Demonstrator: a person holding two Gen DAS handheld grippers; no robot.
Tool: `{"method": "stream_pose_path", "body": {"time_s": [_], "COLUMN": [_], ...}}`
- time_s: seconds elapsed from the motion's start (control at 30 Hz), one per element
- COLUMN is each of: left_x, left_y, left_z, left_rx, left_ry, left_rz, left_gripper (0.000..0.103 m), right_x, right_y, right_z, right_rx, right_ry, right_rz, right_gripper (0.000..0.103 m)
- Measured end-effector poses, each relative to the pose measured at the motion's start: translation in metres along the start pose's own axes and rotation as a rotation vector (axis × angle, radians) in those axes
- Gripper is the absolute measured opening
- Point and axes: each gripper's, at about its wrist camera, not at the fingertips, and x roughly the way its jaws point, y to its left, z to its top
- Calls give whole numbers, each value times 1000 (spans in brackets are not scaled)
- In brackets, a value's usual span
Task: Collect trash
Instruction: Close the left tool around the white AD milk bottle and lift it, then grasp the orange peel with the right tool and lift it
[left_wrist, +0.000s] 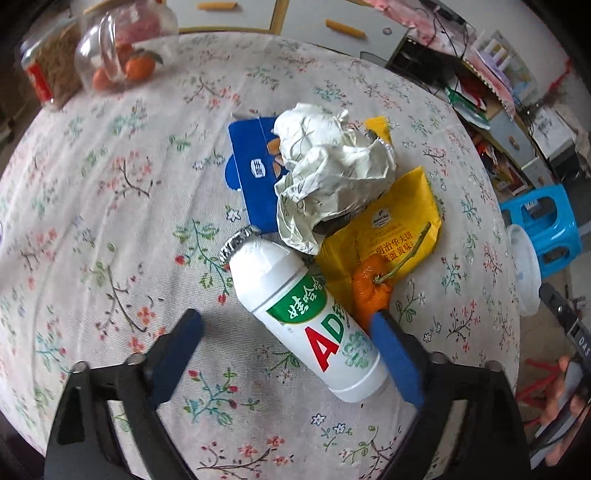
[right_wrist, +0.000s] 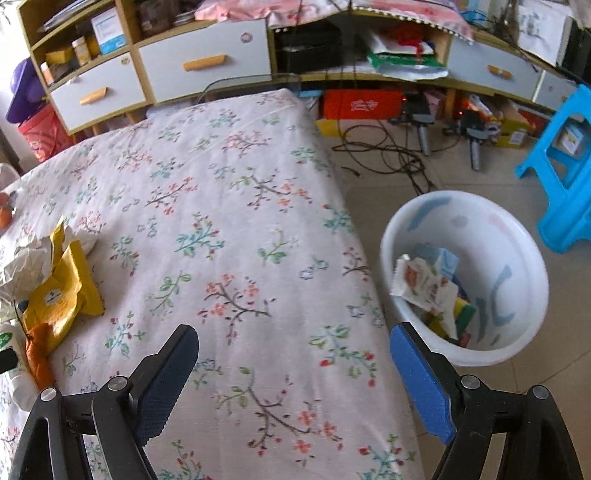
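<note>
A heap of trash lies on the floral tablecloth (left_wrist: 110, 221). A white AD bottle (left_wrist: 306, 314) lies on its side, with a foil cap. Behind it are crumpled white paper (left_wrist: 332, 177), a blue carton (left_wrist: 255, 177), a yellow wrapper (left_wrist: 391, 229) and orange peel (left_wrist: 369, 291). My left gripper (left_wrist: 288, 325) is open, its jaws on either side of the bottle's lower half; the right pad is close to or against the bottle. My right gripper (right_wrist: 295, 347) is open and empty above the table's right edge. The yellow wrapper (right_wrist: 59, 291) lies to its left. A white basin (right_wrist: 469, 277) holding wrappers stands on the floor.
Glass jars (left_wrist: 122, 44) with oranges stand at the table's far left. A blue stool (right_wrist: 565, 166) stands beyond the basin. Cables (right_wrist: 388, 155) lie on the floor before a cluttered shelf unit (right_wrist: 221, 62). The basin rim (left_wrist: 524, 269) also shows past the table's right edge.
</note>
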Motion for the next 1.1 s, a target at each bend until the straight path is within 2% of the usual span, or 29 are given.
{"method": "stream_pose_path", "body": {"time_s": [0.07, 0.13, 0.3, 0.4, 0.6, 0.87, 1.1], "left_x": [-1, -2, -8, -20, -41, -42, -45], "left_y": [-1, -2, 2, 9, 28, 65, 91], "left_z": [0, 0, -1, 0, 3, -2, -9], "left_rx": [-3, 4, 12, 34, 74, 65, 61], "left_ry": [-18, -29, -41, -74, -152, -155, -155], "left_rz": [-6, -29, -96, -106, -74, -70, -69], "left_gripper": [80, 60, 45, 42, 40, 40, 40], "right_x": [1, 2, 5, 7, 14, 33, 36], "right_y": [5, 8, 18, 26, 50, 115, 164], "right_z": [-1, -2, -2, -1, 0, -16, -33], "right_rx": [-8, -15, -23, -24, -32, -138, -214], "right_ry": [3, 5, 13, 20, 42, 119, 115], "right_rz": [0, 2, 12, 24, 83, 170, 246], "right_gripper": [88, 88, 88, 88, 88, 88, 88]}}
